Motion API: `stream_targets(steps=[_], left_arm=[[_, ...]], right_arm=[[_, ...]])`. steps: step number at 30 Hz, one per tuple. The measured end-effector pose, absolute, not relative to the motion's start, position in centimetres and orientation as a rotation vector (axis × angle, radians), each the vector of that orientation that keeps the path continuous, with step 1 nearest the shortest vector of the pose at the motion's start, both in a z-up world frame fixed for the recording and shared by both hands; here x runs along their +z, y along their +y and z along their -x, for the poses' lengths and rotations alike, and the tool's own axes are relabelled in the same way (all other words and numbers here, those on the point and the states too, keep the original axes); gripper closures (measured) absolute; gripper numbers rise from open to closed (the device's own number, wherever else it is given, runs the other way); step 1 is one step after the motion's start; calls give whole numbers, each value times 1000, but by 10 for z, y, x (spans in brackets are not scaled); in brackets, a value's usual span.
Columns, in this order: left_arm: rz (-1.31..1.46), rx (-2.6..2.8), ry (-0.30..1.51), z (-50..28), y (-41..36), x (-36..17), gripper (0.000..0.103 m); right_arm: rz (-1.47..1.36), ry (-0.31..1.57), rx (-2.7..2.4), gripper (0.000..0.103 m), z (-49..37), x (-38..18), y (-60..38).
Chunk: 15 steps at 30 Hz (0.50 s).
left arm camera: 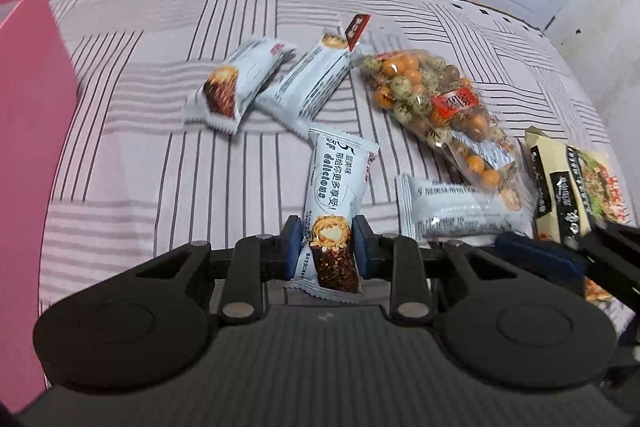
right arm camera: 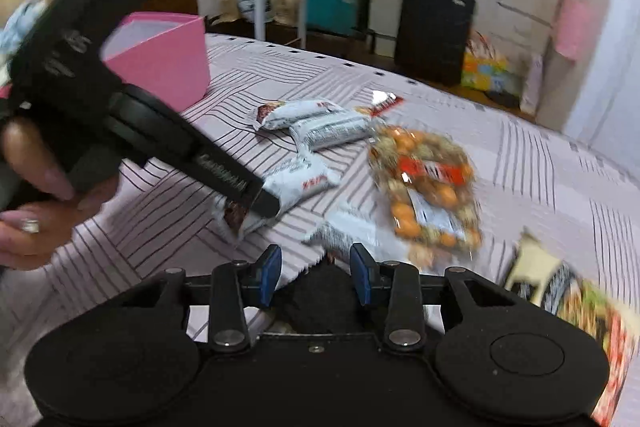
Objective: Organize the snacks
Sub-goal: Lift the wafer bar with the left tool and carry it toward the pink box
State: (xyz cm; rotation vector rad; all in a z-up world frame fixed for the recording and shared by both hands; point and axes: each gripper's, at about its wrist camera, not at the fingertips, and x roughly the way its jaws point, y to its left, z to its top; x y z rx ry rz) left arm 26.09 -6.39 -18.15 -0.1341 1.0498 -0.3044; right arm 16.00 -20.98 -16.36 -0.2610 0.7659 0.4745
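Observation:
Several white snack bar packets lie on a striped bedsheet (left arm camera: 140, 115). My left gripper (left arm camera: 327, 243) has its blue pads on either side of one packet (left arm camera: 334, 187), closed against its printed end. Two more packets (left arm camera: 236, 87) lie further away and one (left arm camera: 452, 211) lies to the right. A clear bag of coated nuts (left arm camera: 436, 107) lies right of centre. My right gripper (right arm camera: 316, 269) is open and empty, just above a white packet (right arm camera: 340, 231); it shows in the left wrist view (left arm camera: 560, 259). The left gripper shows in the right wrist view (right arm camera: 256, 203), on its packet (right arm camera: 296, 183).
A pink box (left arm camera: 28, 147) stands at the left edge of the bed, also in the right wrist view (right arm camera: 164, 59). A dark and cream snack packet (left arm camera: 572, 187) lies at the far right. A black suitcase (right arm camera: 434, 31) and clutter stand on the floor beyond the bed.

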Motion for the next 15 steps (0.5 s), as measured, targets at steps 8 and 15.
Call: stream_targets(steps=[8,15], left_arm=[[178,-315,1073,-253,-50,-184,77],[183,-302,1125,-248,-45,-182,77]], right_arm=[[458,820,526,51,-206,-171,-196],[391,901,507,55,-220,-175,-211]])
